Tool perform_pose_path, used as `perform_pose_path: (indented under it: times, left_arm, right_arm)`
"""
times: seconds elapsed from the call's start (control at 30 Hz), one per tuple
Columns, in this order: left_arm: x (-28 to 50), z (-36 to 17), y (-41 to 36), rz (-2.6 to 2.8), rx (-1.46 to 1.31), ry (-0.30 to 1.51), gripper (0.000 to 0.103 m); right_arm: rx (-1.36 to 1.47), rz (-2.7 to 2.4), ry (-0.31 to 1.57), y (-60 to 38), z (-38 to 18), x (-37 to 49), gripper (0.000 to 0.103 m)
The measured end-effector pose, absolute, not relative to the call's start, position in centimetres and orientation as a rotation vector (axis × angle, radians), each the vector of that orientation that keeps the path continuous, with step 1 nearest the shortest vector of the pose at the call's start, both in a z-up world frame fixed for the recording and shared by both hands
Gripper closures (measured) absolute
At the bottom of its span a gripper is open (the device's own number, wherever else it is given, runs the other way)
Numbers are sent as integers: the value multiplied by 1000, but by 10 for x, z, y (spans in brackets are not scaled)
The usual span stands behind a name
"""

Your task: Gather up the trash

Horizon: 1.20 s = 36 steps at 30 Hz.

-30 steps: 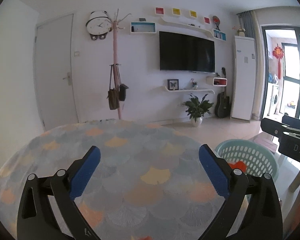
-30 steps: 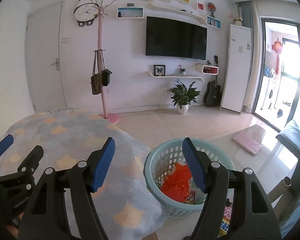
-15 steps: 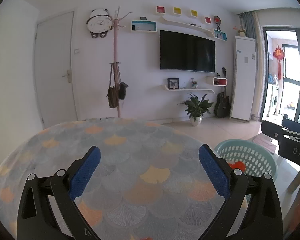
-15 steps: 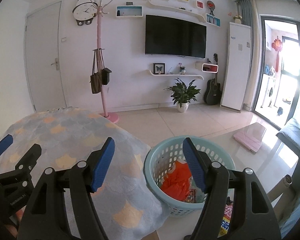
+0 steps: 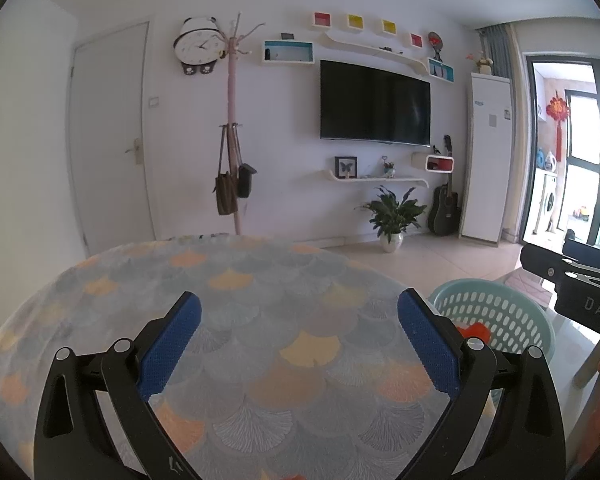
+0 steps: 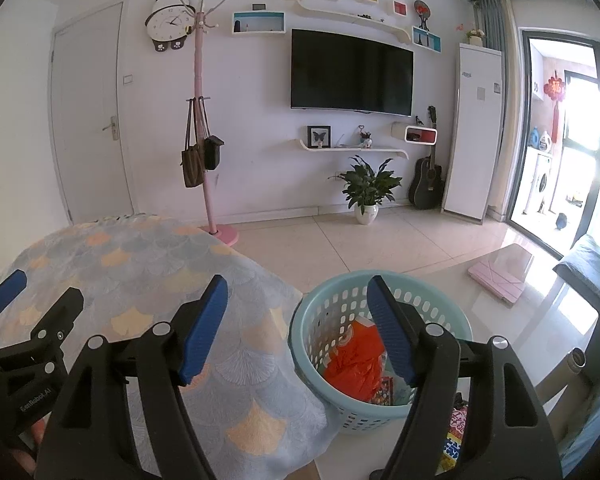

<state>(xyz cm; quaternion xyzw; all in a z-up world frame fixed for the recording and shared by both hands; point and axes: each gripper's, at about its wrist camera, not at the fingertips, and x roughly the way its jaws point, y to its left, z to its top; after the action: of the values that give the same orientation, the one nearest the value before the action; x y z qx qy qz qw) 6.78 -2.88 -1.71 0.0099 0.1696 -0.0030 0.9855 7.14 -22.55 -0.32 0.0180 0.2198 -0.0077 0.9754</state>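
Both the left gripper (image 5: 298, 334) and right gripper (image 6: 298, 330) have jaws spread, holding nothing. Orange trash (image 6: 354, 364) lies inside the teal basket (image 6: 300, 332) beside the cloth-covered surface (image 5: 260, 280).

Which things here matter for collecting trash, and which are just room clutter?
Job: basket; orange trash inside it; left claw and right claw, both open.

Clutter: table; pink tablet case; plant; guitar.
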Motion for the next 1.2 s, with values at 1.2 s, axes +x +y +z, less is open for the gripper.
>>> perform_pose_path:
  times: [1.2]
  left_arm:
    - [57,-19,-34,-7,-32,377,8]
  right_arm:
    - [47,2,460,-229,-7,77,35]
